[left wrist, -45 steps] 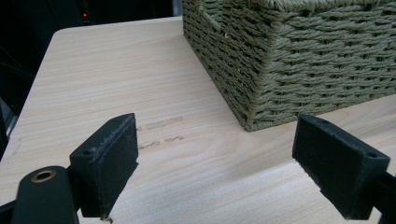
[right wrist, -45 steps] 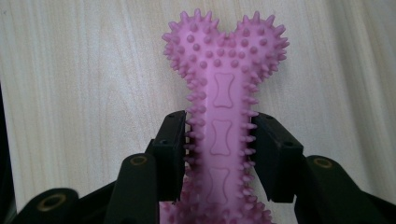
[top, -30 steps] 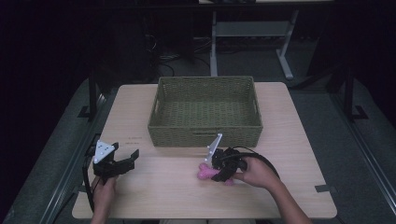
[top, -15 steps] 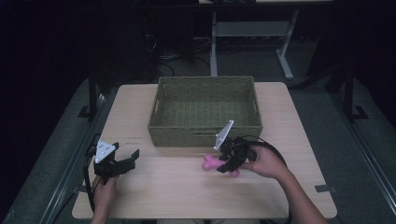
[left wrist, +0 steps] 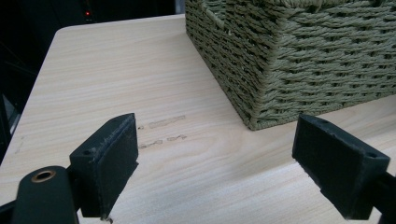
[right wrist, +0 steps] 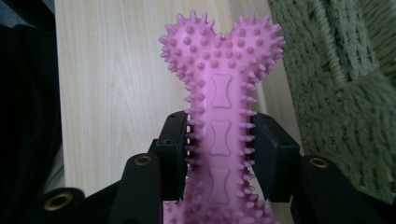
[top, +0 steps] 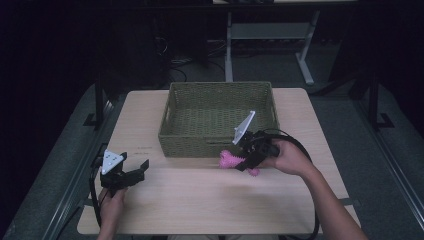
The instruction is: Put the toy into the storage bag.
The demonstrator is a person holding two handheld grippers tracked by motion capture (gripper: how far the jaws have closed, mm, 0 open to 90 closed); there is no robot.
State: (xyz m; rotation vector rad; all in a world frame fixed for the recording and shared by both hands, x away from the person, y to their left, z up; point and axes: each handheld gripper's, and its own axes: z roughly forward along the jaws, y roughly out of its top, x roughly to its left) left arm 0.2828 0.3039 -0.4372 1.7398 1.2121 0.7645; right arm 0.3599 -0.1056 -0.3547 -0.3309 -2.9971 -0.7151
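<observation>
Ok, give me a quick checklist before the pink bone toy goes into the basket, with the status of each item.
1. Grip: right gripper has its pads clamped on the shaft of the pink bone toy: ok.
2. Toy clear of the table: cannot tell.
3. Toy above the rim of the basket: not ok, it sits in front of the near wall.
4. Basket interior free: ok.
5. Left gripper open and well away from the path: ok.
</observation>
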